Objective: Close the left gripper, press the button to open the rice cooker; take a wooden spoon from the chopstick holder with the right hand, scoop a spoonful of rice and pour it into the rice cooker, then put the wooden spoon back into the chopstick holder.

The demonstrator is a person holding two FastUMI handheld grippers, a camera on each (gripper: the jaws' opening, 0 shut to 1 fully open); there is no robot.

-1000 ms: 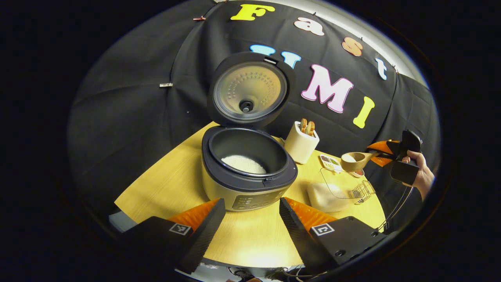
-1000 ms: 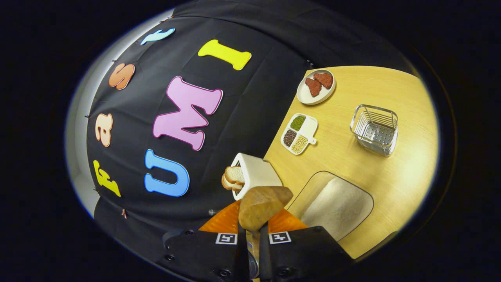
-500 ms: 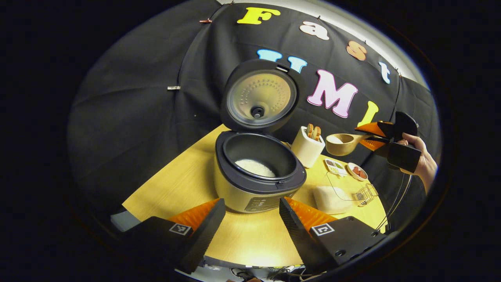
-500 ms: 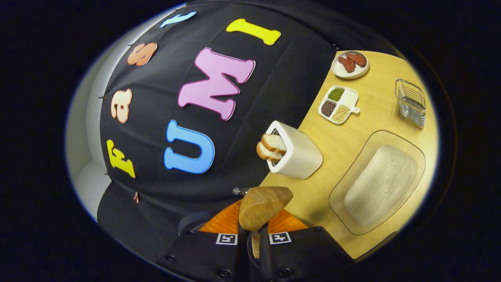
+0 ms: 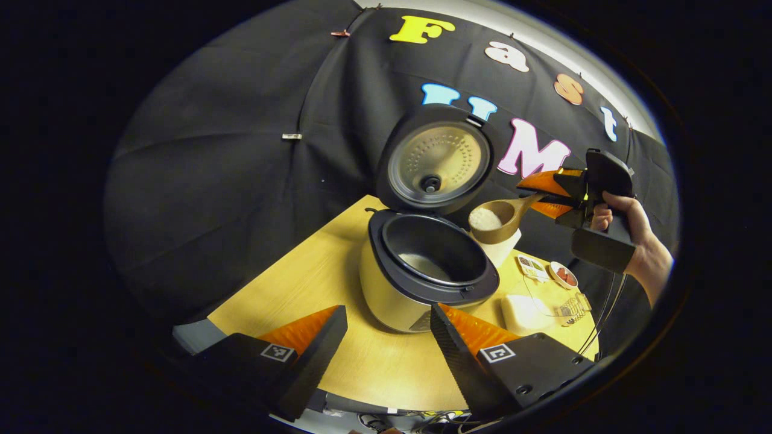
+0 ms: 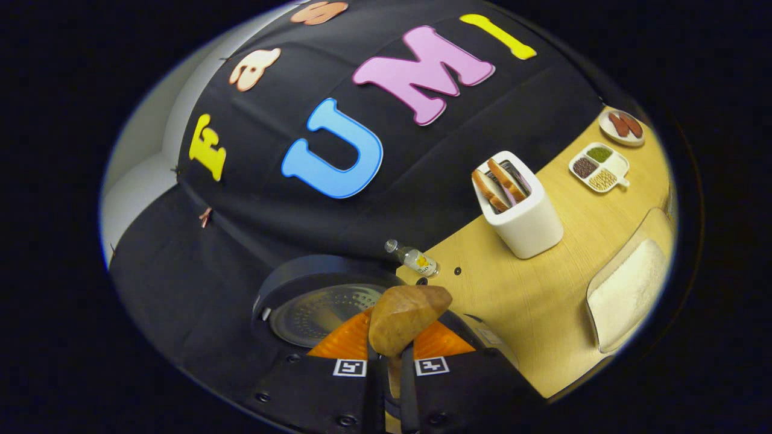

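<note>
Holding a wooden spoon (image 5: 496, 220) heaped with rice, the right gripper (image 5: 546, 194) sits at the right of the left gripper view, fingers pinched on the handle, a hand (image 5: 633, 241) wrapped round its grip. The spoon bowl hangs just past the right rim of the rice cooker (image 5: 422, 271), whose lid (image 5: 437, 160) stands fully up, a bit of rice already in the pot. It partly covers the white chopstick holder (image 5: 503, 248) behind it. In the right gripper view the spoon (image 6: 403, 318) pokes up between the pinched fingers at bottom centre and blocks part of the lid (image 6: 319, 301) below. The holder (image 6: 522, 208) stands upper right of centre with what look like two bread slices in it. Also on the table (image 6: 512, 307): one small bottle (image 6: 413, 259) lying near the cooker, one divided dish of grains (image 6: 598, 166), one small plate (image 6: 622, 126) with two reddish pieces, and one clear tray of rice (image 6: 627, 292) at the right edge. The left gripper (image 5: 386, 337) sits at the bottom of its own view, fingers spread wide, holding nothing.
</note>
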